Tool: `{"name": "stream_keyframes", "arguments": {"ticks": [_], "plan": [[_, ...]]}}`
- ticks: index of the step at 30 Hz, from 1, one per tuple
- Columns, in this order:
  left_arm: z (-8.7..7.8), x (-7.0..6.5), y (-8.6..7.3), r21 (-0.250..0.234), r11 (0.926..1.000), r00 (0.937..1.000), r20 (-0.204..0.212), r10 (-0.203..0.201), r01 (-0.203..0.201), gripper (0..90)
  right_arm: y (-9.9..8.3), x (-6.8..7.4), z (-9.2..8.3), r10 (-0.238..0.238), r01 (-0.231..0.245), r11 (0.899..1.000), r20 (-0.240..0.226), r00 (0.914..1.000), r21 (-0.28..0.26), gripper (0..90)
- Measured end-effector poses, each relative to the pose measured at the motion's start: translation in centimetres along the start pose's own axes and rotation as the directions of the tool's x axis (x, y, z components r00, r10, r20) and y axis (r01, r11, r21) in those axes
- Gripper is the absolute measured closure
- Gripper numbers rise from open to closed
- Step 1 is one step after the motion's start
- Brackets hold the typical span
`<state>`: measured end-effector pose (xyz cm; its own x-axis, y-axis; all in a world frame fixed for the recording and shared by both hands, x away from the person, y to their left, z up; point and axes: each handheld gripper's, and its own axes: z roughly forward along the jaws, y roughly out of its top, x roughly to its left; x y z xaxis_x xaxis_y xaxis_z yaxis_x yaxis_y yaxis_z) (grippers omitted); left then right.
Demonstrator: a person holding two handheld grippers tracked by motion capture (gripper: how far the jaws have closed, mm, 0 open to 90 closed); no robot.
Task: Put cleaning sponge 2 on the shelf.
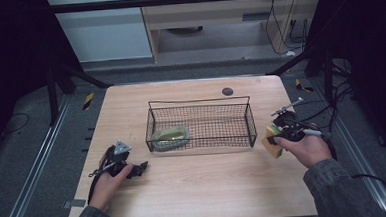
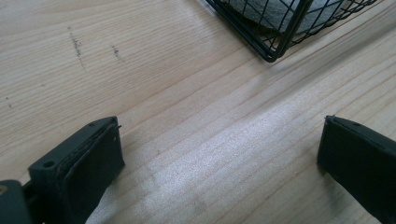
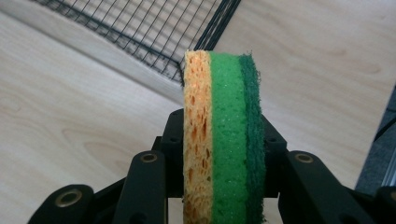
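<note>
— Pinching is seen at the right gripper point(image 3: 223, 154): a layered sponge point(image 3: 223, 140) is clamped between its jaws, edge-on, with a yellow porous layer, a bright green layer and a dark green scouring layer.

— Where is the sponge point(image 1: 273, 141) placed on the table?

— It is held just off the right end of the wire basket point(image 1: 202, 125), over the wooden table point(image 1: 205, 188), in the high view. In the right gripper view a corner of the basket point(image 3: 140, 32) is seen just behind the sponge.

— And what is kept in the basket?

— A pale, yellowish-green item point(image 1: 171, 135) is seen lying at its left end; what it is cannot be told. In the left gripper view something grey is glimpsed through the mesh point(image 2: 280, 23).

— How is the left gripper point(image 1: 134, 169) set?

— It is held low near the table's front left, near the basket's left corner. Its jaws are spread wide, with only bare wood point(image 2: 210, 140) seen between them.

— Anything else on the table?

— A small dark round spot point(image 1: 227, 91) is noted behind the basket.
</note>
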<state>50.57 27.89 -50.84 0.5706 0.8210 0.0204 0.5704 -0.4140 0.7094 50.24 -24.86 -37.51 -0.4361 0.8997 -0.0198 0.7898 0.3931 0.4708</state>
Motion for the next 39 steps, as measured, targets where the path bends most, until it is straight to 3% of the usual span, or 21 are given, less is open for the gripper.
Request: {"name": "stream_keyframes", "arguments": {"ticks": [8, 17, 22, 32, 39], "plan": [[0.0, 0.0, 0.0, 0.0, 1.0, 1.0, 0.0, 0.0, 0.0, 0.0, 2.2, -1.3, -0.7, -0.045, 0.047, 0.998, 0.044, 0.998, -0.044, 64.3], [0.0, 0.0, 0.0, -0.003, 1.0, 1.0, 0.0, 0.0, 0.0, 0.0, 5.5, -2.1, -2.7, -0.082, 0.092, 0.99, 0.097, 0.9918, -0.104, 64.5], [0.0, 0.0, 0.0, -0.003, 1.0, 1.0, 0.001, 0.0, 0.0, 0.0, 6.9, -1.8, -3.7, -0.104, 0.119, 0.983, 0.114, 0.988, -0.137, 64.4], [0.0, 0.0, 0.0, 0.0, 1.0, 1.0, 0.002, 0.002, -0.002, 0.0, 9.2, -0.7, -4.2, -0.157, 0.178, 0.972, 0.135, 0.9782, -0.156, 64.5], [0.0, 0.0, 0.0, 0.0, 1.0, 1.0, 0.003, 0.002, -0.002, 0.0, 10.5, 0.4, -3.7, -0.191, 0.216, 0.959, 0.143, 0.971, -0.184, 64.6]]}}
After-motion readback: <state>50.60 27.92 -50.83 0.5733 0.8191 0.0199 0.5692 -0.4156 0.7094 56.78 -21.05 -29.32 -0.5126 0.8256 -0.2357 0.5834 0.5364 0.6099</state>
